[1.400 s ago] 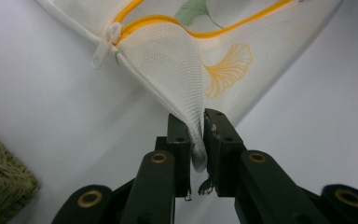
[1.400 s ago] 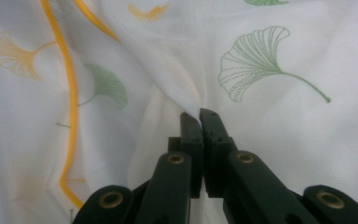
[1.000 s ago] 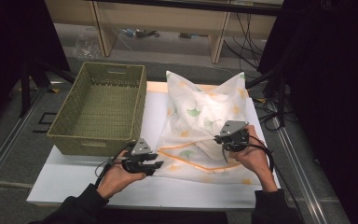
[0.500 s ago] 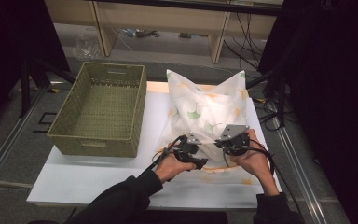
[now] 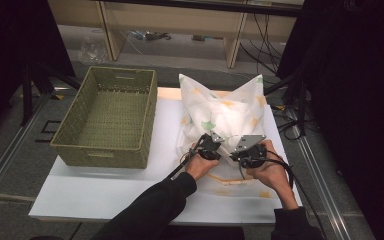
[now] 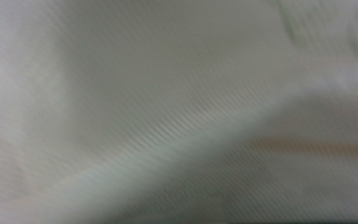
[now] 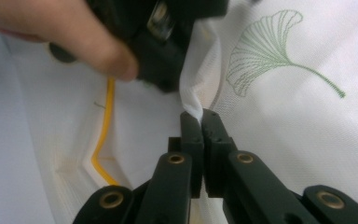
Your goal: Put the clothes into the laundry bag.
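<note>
The white pillowcase (image 5: pixel 225 120) lies on the table (image 5: pixel 105 190) beside the basket (image 5: pixel 105 115). The right gripper (image 7: pixel 199 116) pinches a fold of it, jaws closed; the left gripper (image 5: pixel 207 146) presses in alongside (its grip cannot be told). Judged next: a second pinch, then lift.
</note>
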`<state>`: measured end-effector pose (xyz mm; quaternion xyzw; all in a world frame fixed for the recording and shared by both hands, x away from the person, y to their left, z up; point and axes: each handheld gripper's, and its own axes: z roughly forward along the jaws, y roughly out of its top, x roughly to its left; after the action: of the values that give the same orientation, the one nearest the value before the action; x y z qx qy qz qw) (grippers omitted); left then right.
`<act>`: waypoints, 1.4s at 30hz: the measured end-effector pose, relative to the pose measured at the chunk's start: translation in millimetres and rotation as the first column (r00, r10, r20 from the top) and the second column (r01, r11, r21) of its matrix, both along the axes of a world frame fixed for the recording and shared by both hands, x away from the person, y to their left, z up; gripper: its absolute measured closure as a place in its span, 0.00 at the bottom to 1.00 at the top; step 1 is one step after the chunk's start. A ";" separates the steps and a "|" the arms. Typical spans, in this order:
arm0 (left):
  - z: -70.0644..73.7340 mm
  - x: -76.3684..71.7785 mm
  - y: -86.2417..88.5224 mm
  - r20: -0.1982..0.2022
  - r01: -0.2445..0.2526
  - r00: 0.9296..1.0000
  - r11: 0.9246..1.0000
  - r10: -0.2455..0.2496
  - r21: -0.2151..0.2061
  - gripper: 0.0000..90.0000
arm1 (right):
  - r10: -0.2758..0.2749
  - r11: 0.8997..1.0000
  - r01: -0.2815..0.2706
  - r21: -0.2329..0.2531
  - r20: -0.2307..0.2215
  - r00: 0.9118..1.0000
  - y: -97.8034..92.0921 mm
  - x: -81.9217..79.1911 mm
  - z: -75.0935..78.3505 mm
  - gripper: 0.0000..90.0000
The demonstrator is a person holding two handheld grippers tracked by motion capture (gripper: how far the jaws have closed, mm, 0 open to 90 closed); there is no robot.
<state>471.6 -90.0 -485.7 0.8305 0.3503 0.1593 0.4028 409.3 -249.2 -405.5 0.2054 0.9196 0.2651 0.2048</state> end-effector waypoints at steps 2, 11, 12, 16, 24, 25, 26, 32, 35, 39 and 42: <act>0.0 7.2 -3.6 0.033 -0.064 0.997 0.997 0.066 -0.048 0.99 | -0.032 0.999 0.032 0.001 0.000 0.999 -2.5 -0.1 -1.1 1.00; 3.9 -6.7 18.2 -0.050 0.010 0.999 1.000 -0.011 -0.020 0.80 | -0.013 1.000 0.012 -0.012 -0.028 1.000 -1.7 4.9 -12.2 1.00; 5.3 -10.2 21.9 -0.060 0.020 0.998 1.000 -0.021 -0.018 0.77 | -0.015 1.000 0.015 -0.013 -0.039 0.999 -1.3 3.9 -12.4 1.00; 16.6 -30.1 46.2 -0.119 0.064 0.990 0.996 -0.070 -0.056 0.67 | -0.008 1.000 0.007 -0.023 -0.059 0.998 -0.2 4.1 -14.9 1.00; 35.4 -70.2 87.4 -0.107 0.138 0.984 0.988 -0.144 -0.065 0.59 | 0.019 0.999 -0.022 -0.042 -0.083 0.996 0.0 2.1 -17.6 1.00; 37.5 -75.0 94.5 -0.102 0.141 0.984 0.988 -0.147 -0.063 0.59 | 0.005 0.999 -0.009 -0.040 -0.095 0.995 0.7 0.9 -17.5 1.00; 39.4 -79.2 102.3 -0.096 0.143 0.984 0.987 -0.149 -0.067 0.58 | 0.019 0.999 -0.023 -0.048 -0.089 0.996 1.3 1.2 -18.3 1.00; 38.8 -98.8 145.0 -0.091 0.101 0.990 0.991 -0.109 -0.088 0.54 | 0.034 0.994 -0.052 -0.101 -0.165 0.986 11.0 -3.1 -42.3 1.00; 34.4 -104.5 160.3 -0.090 0.076 0.993 0.995 -0.082 -0.069 0.53 | 0.033 0.991 -0.057 -0.121 -0.189 0.981 12.5 -3.2 -56.7 1.00; 29.8 -106.9 174.8 -0.110 0.039 0.993 0.997 -0.046 -0.061 0.49 | 0.030 0.995 -0.047 -0.092 -0.178 0.984 8.3 -4.5 -47.8 1.00; 26.9 -106.9 181.2 -0.110 0.021 0.994 0.998 -0.028 -0.060 0.46 | 0.023 0.996 -0.038 -0.082 -0.170 0.985 7.2 -5.0 -49.3 0.99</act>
<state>364.7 91.1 -458.8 0.8300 0.3665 0.0975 0.4090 404.2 -242.0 -454.8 0.2041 0.9470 0.2108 0.1307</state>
